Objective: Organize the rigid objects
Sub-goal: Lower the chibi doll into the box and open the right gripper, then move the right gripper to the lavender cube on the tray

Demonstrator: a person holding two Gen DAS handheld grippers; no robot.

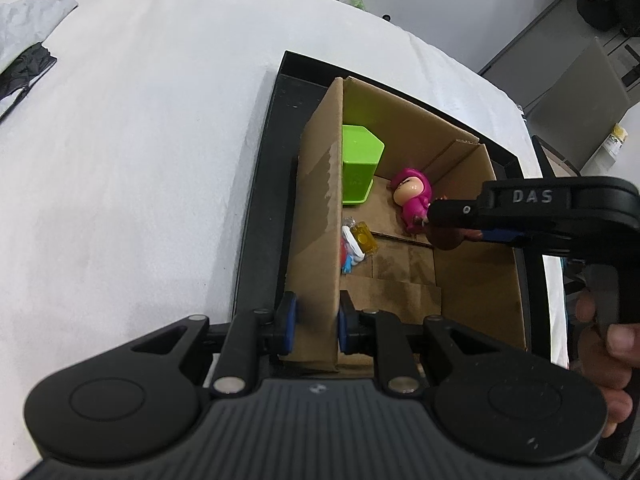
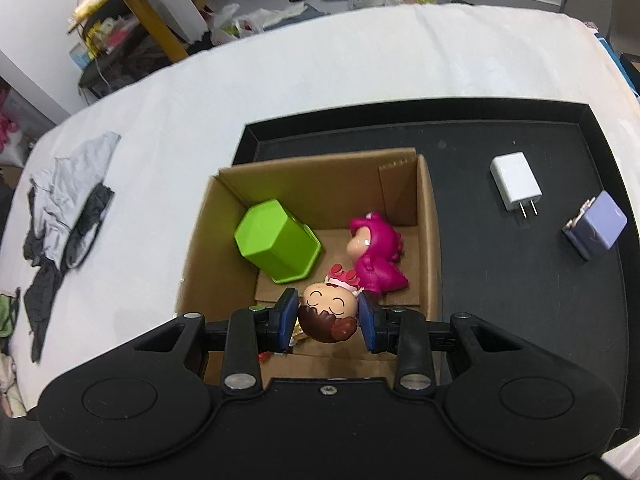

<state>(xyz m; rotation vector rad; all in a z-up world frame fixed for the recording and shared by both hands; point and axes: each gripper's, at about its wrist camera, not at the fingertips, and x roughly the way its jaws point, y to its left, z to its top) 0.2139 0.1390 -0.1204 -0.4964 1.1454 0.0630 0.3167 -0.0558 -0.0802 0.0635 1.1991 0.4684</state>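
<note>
Two grippers are at work over one cardboard box [image 2: 430, 240], which stands in a black tray [image 2: 500, 320]. The right gripper [image 2: 329, 318] is pinching a small doll [image 2: 328, 312] by its round head, one blue pad on each cheek, and holds it above the box's near end. The doll looks like hard moulded plastic: light, stiff and glossy, so probably a little slippery on a curved head. A grip across the widest part of the head, as here, seems the safest, since the small red ornament on top looks like the part most likely to snap.

The left gripper [image 1: 316, 326] is pressed together on the box's left wall, one pad inside and one outside, apparently steadying it. Thin cardboard will flex, so the wall could bow if it is pulled.

Inside the box, a green pot [image 2: 276, 246] lies tipped in the far left corner, a pink figure [image 2: 376, 256] lies toward the far right wall, and a small yellow bottle [image 1: 365, 238] sits against the left wall. Outside the box, to its right on the tray, a white charger [image 2: 516, 186] and a purple block [image 2: 596, 230] lie apart, not yet packed.
</note>
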